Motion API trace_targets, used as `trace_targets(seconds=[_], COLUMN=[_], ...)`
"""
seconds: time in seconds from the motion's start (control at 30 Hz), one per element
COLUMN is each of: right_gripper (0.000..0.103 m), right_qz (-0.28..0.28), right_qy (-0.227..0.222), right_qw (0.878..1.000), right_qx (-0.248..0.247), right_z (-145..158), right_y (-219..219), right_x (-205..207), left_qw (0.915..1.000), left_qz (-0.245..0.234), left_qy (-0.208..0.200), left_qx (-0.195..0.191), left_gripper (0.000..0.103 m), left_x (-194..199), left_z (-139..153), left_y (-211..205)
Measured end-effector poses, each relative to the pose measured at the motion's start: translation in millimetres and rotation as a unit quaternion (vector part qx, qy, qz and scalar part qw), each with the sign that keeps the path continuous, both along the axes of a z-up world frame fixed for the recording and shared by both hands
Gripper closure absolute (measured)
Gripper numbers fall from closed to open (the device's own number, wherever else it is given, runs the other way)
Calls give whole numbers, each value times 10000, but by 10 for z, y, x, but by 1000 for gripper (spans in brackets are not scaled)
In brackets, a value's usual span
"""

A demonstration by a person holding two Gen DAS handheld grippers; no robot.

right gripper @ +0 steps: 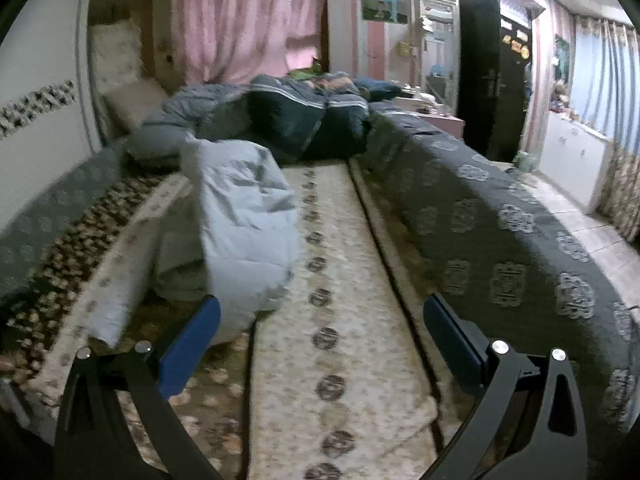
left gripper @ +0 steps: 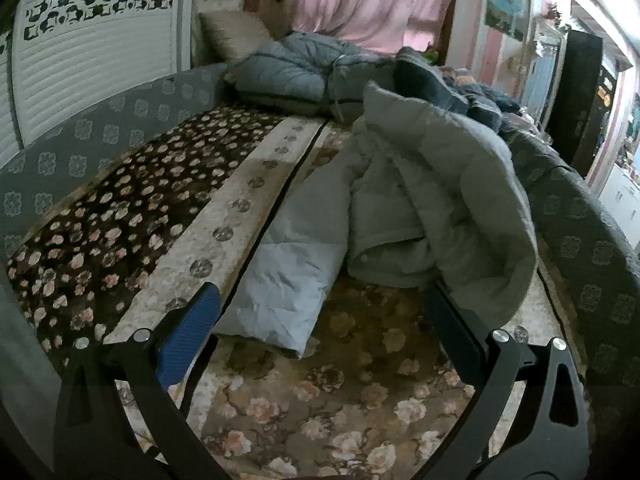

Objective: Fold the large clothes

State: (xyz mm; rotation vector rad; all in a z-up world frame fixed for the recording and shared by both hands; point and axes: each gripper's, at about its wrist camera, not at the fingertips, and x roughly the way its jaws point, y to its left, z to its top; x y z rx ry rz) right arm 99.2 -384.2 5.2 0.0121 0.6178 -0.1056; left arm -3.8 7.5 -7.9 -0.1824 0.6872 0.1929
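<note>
The left gripper (left gripper: 320, 312) and right gripper (right gripper: 320, 316) both hang with jaws spread wide, holding nothing. The pale grey padded coat (left gripper: 420, 200) lies crumpled (one sleeve trailing near) on the floral bed cover (left gripper: 320, 400).

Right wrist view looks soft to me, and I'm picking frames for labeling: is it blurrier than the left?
Yes: in the right wrist view the pale jacket and bedspread pattern are smeared; the left wrist view shows the jacket crisper; both are dim and fisheye-bent.
</note>
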Motion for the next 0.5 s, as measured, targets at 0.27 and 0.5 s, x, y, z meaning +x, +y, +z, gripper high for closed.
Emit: trace_targets(seconds=[0.27, 0.5], right_gripper=[2, 2], right_qz=[-57, -229], right_qy=[-124, -129], right_qw=[9998, 9997], right_qx=[-116, -7], right_z=[71, 90], right_y=[24, -5], right_x=[-52, -62], left_qw=[10000, 9998], left_qz=[6, 141], left_qy=[-75, -35], left_qx=[-53, -116], left_gripper=[3, 3], left_x=[-31, -16], left_z=[5, -14], left_y=[32, 84])
